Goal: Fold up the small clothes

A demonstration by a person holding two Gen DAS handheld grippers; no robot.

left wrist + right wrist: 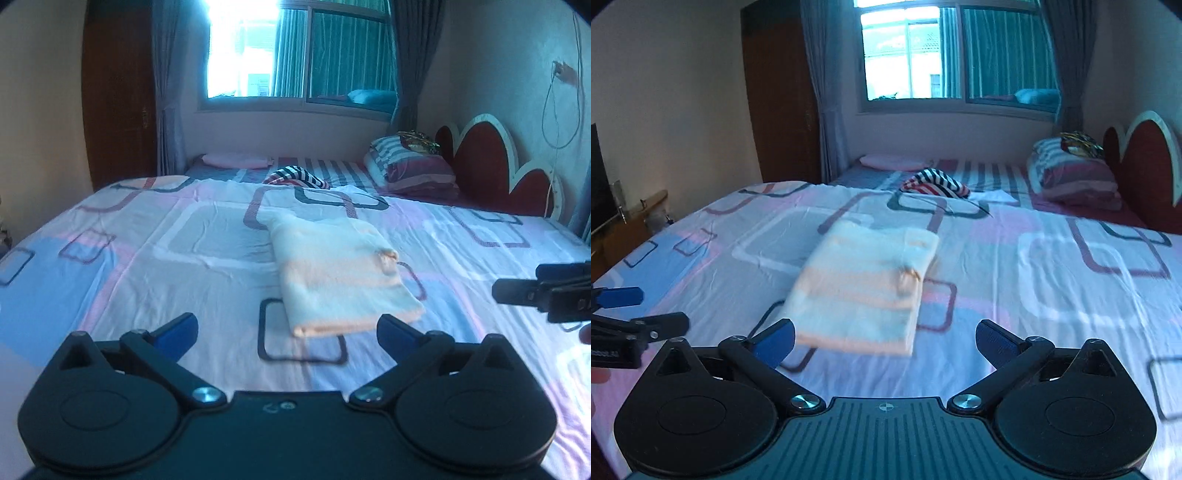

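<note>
At centre frame in both wrist views, the folded garment [334, 271] lay flat on the bed [155, 236], its long axis running from the near edge toward the window. The left gripper [287, 330] stood with jaws fully spread and empty; the garment's near fold lay just beyond and slightly right of its midline. The right gripper [885, 341] was likewise spread wide and held nothing; the garment lay ahead and slightly left of its midline. Neither gripper touched the cloth. Judged by position, both stood about equally near. A striped garment [936, 182] lay unfolded in the upper centre, well apart.
</note>
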